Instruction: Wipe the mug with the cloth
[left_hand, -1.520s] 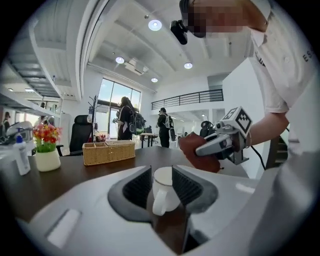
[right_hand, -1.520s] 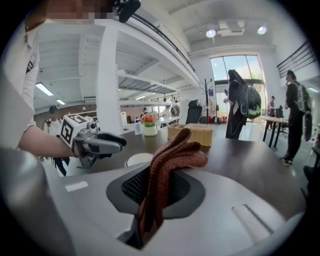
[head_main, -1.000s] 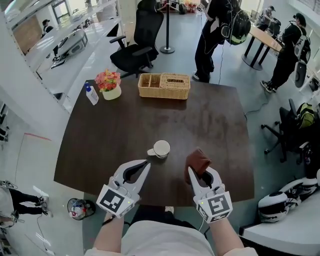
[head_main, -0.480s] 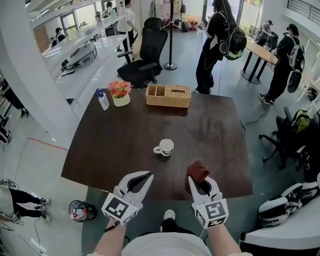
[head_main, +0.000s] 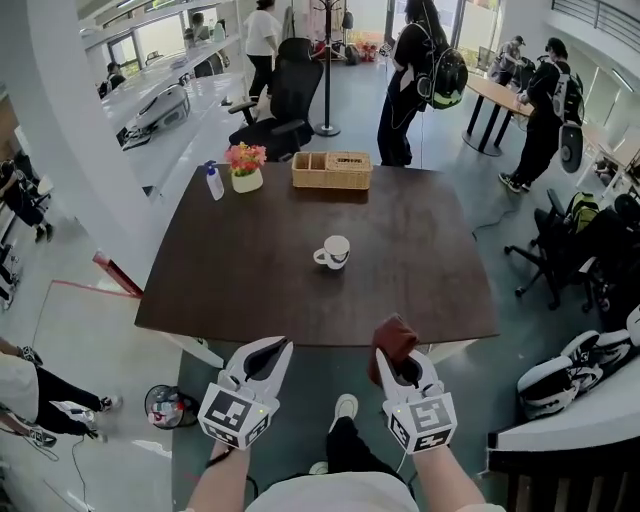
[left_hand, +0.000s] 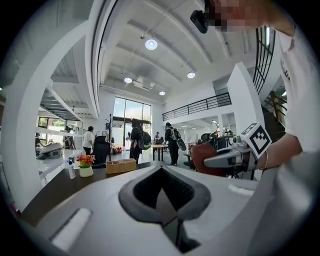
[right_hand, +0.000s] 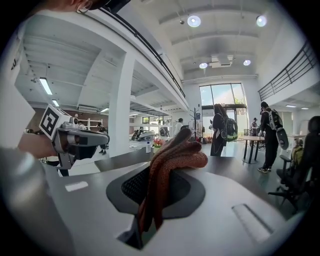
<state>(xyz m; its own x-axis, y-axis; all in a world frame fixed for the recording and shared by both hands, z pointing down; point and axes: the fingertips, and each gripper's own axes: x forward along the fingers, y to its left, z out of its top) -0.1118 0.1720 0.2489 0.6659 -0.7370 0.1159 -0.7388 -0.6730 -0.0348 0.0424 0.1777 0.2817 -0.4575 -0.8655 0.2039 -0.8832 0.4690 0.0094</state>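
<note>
The mug (head_main: 335, 252) is seen standing upright near the middle of the dark table (head_main: 430, 270), its handle turned toward 9 o'clock; nothing is touching it. Both tongs are held off the table's near edge, above the floor, well apart from the mug. The left gripper (head_main: 282, 345) is placed at about 7 o'clock from the mug, and in the left gripper view its jaws are seen clenched tip to tip with nothing between them. The right gripper (head_main: 399, 352) is placed at about 5 o'clock from the mug; its jaws are pressed onto the cloth (head_main: 395, 334), a reddish-brown knitted piece. In the right gripper view the cloth (right_hand: 172, 161) is shown pinched low between the jaws, with its bunched upper part folded over toward 2 o'clock.

At the table's far edge, at 12 o'clock from the mug, a wicker basket (head_main: 331, 170) is set. A pot of flowers (head_main: 246, 166) and a spray bottle (head_main: 213, 182) are found at 10 o'clock from the mug, just beside each other. A black office chair (head_main: 285, 100) is seen beyond the table at 11 o'clock, and several people are standing in the room behind
</note>
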